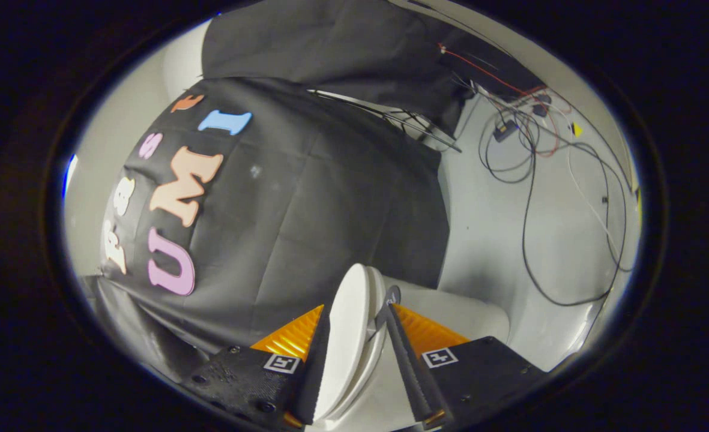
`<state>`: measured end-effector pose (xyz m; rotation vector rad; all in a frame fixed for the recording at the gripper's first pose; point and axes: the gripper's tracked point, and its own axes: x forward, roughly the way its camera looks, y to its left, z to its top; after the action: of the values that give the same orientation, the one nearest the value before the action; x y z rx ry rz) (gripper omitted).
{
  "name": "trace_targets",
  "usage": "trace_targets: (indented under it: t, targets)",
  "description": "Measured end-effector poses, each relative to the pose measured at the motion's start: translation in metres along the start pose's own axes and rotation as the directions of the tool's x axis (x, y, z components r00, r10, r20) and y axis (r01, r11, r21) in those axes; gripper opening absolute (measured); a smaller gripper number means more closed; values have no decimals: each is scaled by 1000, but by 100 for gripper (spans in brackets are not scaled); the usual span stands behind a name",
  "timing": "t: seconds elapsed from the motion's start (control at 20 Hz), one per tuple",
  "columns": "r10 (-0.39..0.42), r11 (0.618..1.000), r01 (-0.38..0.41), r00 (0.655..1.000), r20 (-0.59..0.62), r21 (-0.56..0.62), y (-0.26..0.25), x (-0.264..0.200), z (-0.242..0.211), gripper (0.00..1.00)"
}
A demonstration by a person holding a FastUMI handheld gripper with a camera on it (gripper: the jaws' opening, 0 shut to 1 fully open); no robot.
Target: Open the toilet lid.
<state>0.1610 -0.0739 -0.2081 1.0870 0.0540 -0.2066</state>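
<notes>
The gripper point(357, 336) has its fingers clamped on the toilet lid's point(345, 336) edge, mid-lift; the next move appears to be swinging it fully upright, then releasing.

The toilet lid point(347, 336) is the landmark. It stands edge-on between the fingers of the tool point(357, 366), one finger point(315, 366) against its left face, the other finger point(411, 366) on its right side, with the seat edge point(380, 336) between lid and that finger; whether the right finger presses on anything cannot be told. Right of the lid and beyond the fingers sits the toilet body point(462, 315). Behind the lid hangs the booth cloth point(306, 210). Further right of the lid, past the toilet body, loose cables point(528, 198) lie spread over the floor point(492, 228).
</notes>
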Motion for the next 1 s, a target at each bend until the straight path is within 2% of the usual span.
trace_targets:
  t: [0.1,0.2,0.35,0.5,0.7,0.75,0.85,0.9,1.0]
  targets:
    - [-9,999,9,1000,-18,41,-5,19,-1,59]
    - [14,996,-13,1000,-15,85,-5,33,5,59]
    - [-17,987,22,999,-34,159,-18,59,10,59]
    - [-32,978,41,998,-46,204,-25,68,11,45]
    - [-16,963,35,997,-73,267,-29,74,13,5]
    - [2,962,21,997,-83,273,-25,72,12,3]
    - [-11,962,30,997,-72,270,-23,73,10,2]
    - [-29,968,45,997,-68,246,-22,73,9,2]
    - [-14,976,28,998,-66,217,-11,69,11,1]
